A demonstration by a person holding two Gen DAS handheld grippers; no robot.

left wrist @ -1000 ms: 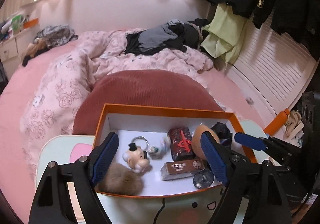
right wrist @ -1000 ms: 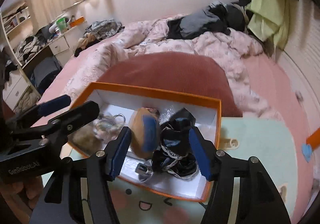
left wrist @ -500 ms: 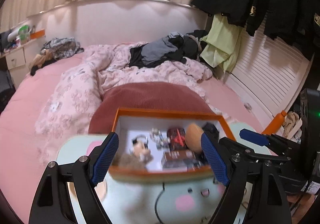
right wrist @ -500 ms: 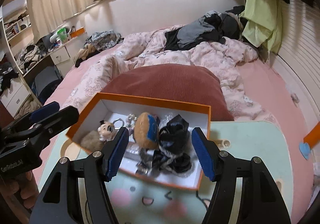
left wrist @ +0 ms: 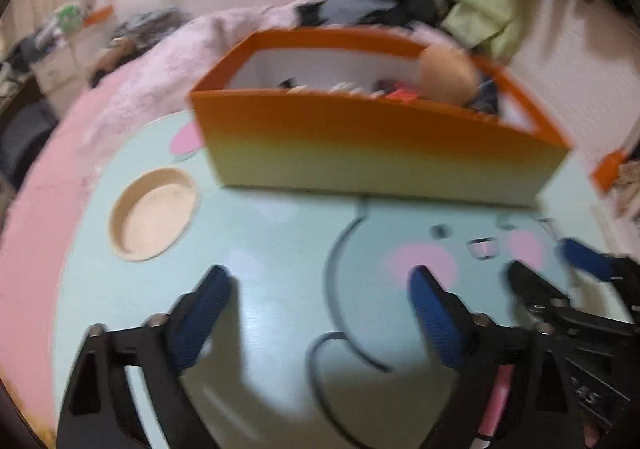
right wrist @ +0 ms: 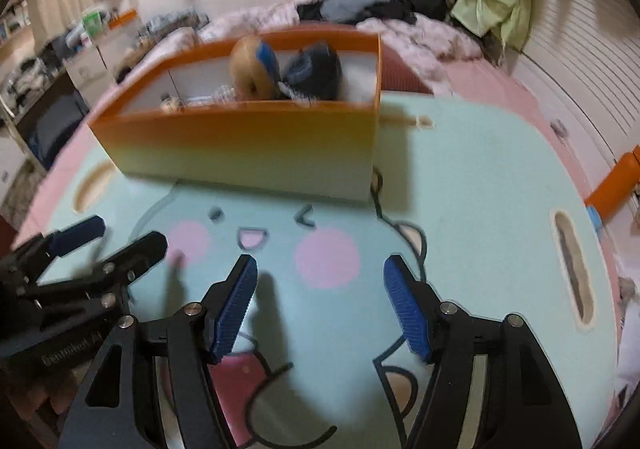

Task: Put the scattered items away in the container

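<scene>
Orange cardboard box is seen filled, set at twelve o'clock on the mint-green cartoon-printed tray table.

Soft goods, a tan plush ball and a dark crumpled cloth, are heaped above the stiff rim. Both the left gripper and the right gripper are held low over bare tabletop, blue ribbed pads spread apart and empty, which suggests the tidying is done.

White lettering on the left gripper body in the right wrist view is blurred, unreadable; on the right gripper body in the left wrist view, only "AS" reads
</scene>
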